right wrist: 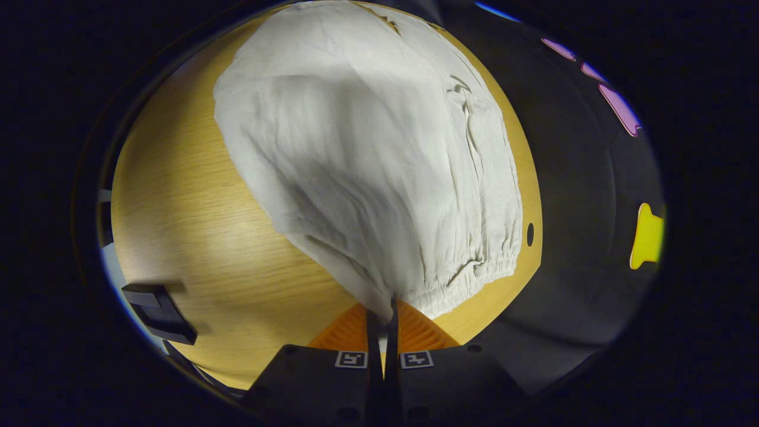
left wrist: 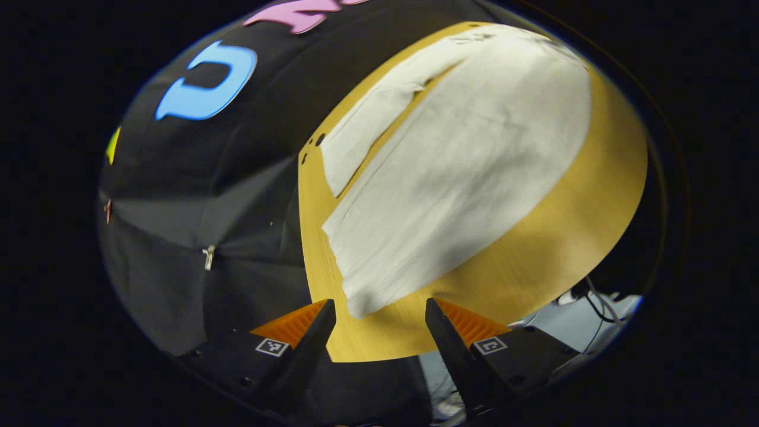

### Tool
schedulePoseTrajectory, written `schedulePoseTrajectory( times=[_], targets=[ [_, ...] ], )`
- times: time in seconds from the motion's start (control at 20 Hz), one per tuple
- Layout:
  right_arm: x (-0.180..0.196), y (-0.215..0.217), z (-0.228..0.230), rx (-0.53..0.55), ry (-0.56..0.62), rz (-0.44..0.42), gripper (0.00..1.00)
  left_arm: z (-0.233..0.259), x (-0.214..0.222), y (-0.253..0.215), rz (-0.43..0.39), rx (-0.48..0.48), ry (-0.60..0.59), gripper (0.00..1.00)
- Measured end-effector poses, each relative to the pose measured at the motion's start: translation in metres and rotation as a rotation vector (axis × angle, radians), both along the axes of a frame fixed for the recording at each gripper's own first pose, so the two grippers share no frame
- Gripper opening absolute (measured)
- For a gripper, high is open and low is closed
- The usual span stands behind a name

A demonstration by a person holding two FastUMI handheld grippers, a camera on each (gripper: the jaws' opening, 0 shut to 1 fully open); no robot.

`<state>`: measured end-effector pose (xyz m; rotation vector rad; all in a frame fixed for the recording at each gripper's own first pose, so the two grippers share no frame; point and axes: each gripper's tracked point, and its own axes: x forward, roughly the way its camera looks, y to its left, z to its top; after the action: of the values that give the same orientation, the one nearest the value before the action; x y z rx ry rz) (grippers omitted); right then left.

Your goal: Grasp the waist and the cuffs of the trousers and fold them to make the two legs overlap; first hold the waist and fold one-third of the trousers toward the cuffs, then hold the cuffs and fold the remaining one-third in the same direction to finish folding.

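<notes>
Pale, off-white trousers [left wrist: 450,172] lie spread across a light wooden table [left wrist: 563,237], covering much of its top. In the left gripper view, the two legs run side by side with a narrow strip of wood showing between them, and the nearer cuff ends close to the table's edge. The left gripper [left wrist: 379,314] hovers just short of that cuff, its fingers wide apart with nothing between them. In the right gripper view, the right gripper [right wrist: 384,311] is clamped tight on a corner of the gathered elastic waist [right wrist: 468,279], near the table's edge beside the black cloth wall [right wrist: 587,196]; the fabric is drawn up into a fold there.
</notes>
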<state>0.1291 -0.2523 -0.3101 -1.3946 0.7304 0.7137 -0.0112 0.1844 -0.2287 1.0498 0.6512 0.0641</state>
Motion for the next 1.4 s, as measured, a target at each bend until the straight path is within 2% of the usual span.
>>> schedulePoseTrajectory(
  times=[0.2, 0.35, 0.45, 0.6, 0.75, 0.8, 0.9, 1.05, 1.4],
  targets=[
    [-0.001, 0.0, 0.0, -0.037, -0.021, 0.012, 0.05, -0.018, 0.021, 0.017, -0.057, 0.131, 0.055, 0.97],
    [0.0, 0.0, 0.0, -0.044, -0.028, 0.023, 0.05, -0.019, 0.044, 0.013, -0.19, 0.233, 0.102, 0.93],
    [-0.001, 0.0, 0.0, -0.04, -0.018, 0.018, 0.05, -0.023, 0.054, 0.009, -0.296, 0.296, 0.158, 0.85],
    [0.0, -0.001, 0.0, -0.041, -0.014, 0.009, 0.05, -0.029, 0.047, 0.001, -0.368, 0.358, 0.241, 0.54],
    [-0.001, 0.0, 0.0, -0.047, -0.026, 0.03, 0.05, -0.036, 0.041, 0.002, -0.358, 0.36, 0.28, 0.36],
    [-0.001, 0.0, 0.0, -0.047, -0.028, 0.032, 0.05, -0.035, 0.039, 0.003, -0.346, 0.36, 0.281, 0.25],
    [0.0, 0.0, 0.0, -0.046, -0.03, 0.038, 0.05, -0.037, 0.037, 0.003, -0.33, 0.352, 0.281, 0.15],
    [0.0, 0.0, 0.0, -0.038, -0.027, 0.041, 0.05, -0.039, 0.039, 0.004, -0.299, 0.331, 0.277, 0.07],
    [0.002, -0.002, 0.0, -0.027, -0.031, 0.022, 0.05, -0.042, 0.038, 0.004, -0.25, 0.269, 0.24, 0.06]
  ],
)
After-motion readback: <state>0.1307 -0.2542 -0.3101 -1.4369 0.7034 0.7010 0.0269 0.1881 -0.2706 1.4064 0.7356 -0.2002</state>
